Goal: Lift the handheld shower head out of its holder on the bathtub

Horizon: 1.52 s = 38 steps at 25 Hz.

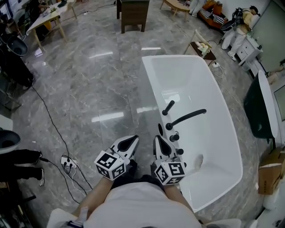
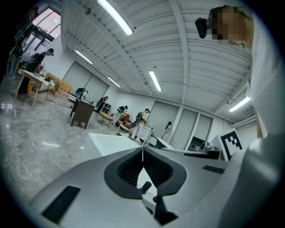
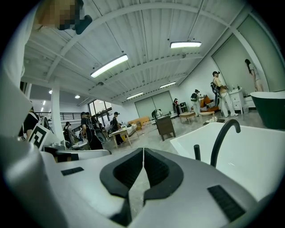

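Shower head [image 1: 168, 107] sits in its holder on the left rim of the white tub [image 1: 196, 80], a black stick leaning to the right. It is the farthest of a row of black fittings. The arched spout [image 1: 187, 117] comes next, reaching right over the basin, and two knobs [image 1: 174, 137] stand nearer. Spout base and knobs lie between the shower head and the right claw [image 1: 158, 139], which hangs over the rim at the near end of that row. The left claw [image 1: 132, 139] is just beside it, over the grey floor [image 1: 89, 89]. Both are held close to the body, side by side, pointing far and nearly level. Each is pressed together with nothing between its jaws. A power strip [image 1: 67, 163] with its cable lies on the floor to the left, a dark cabinet [image 1: 133, 13] stands far off, and a dark tub [image 1: 257, 111] stands at the right.
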Motion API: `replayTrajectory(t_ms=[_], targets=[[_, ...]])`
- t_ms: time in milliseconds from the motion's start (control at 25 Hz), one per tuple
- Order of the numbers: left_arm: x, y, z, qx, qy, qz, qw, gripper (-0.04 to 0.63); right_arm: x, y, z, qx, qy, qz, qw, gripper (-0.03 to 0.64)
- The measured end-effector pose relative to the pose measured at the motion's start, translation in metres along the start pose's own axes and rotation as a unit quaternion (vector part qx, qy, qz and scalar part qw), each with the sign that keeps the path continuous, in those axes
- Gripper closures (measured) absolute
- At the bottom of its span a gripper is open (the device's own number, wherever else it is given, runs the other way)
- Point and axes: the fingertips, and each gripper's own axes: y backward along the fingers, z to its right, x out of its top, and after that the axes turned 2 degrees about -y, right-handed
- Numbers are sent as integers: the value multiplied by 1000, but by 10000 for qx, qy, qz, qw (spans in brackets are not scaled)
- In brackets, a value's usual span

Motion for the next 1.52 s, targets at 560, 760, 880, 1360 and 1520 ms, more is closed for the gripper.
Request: replayTrajectory(t_ms=[560,760,880,1360,1520], targets=[[0,-8,-19,-230,171,-133,9995,583,4,-10,14,-464,-64,62,9989,598],[-2,-6,-29,-134,302,-101,9994,583,6,-16,16,-473,11,44,9989,598],[-6,-14,-33,-118,342,-137,9993,583,4,-20,22,-464,57,-9,9989,597],[12,-79,-37,-337,193,-314,9988,583,39,-51,71,-750,-2,345,9966,597],[20,-106,-35,-433,139,-380,9982,583,45,-62,94,-919,-141,361,9950,597]])
